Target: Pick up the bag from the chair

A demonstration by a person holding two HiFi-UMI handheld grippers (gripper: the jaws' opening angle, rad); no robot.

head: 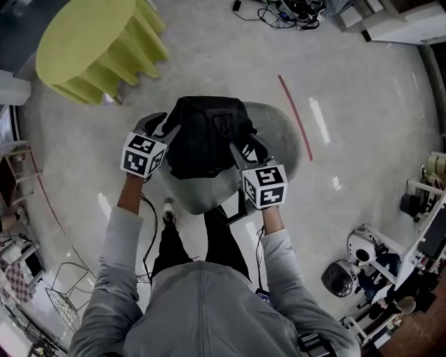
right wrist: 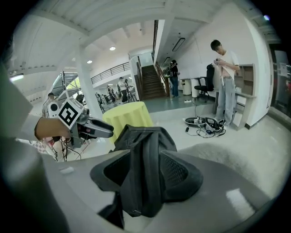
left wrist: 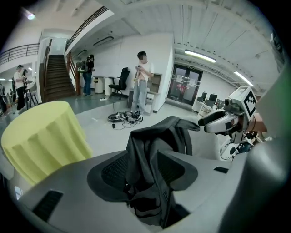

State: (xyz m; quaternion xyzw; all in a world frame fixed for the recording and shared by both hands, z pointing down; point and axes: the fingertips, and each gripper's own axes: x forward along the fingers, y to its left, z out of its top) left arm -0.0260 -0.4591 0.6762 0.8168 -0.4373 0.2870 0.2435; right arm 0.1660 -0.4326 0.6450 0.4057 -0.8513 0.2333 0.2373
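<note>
A black bag (head: 205,136) is held between both grippers, over the seat of a grey chair (head: 282,136); whether it still rests on the seat I cannot tell. My left gripper (head: 164,127) is at the bag's left side, shut on a fold of its fabric (left wrist: 145,177). On the bag's right side, my right gripper (head: 239,150) is shut on a strap (right wrist: 141,182). The right gripper (left wrist: 223,121) also shows across the bag in the left gripper view. In the right gripper view the left gripper (right wrist: 93,128) shows the same way. The bag's underside is hidden.
A round table with a yellow-green cloth (head: 97,45) stands at the far left. Cables (head: 286,12) lie on the floor at the back, and a red line (head: 296,118) runs beside the chair. Equipment (head: 362,258) crowds the right. A person (left wrist: 143,82) stands in the background.
</note>
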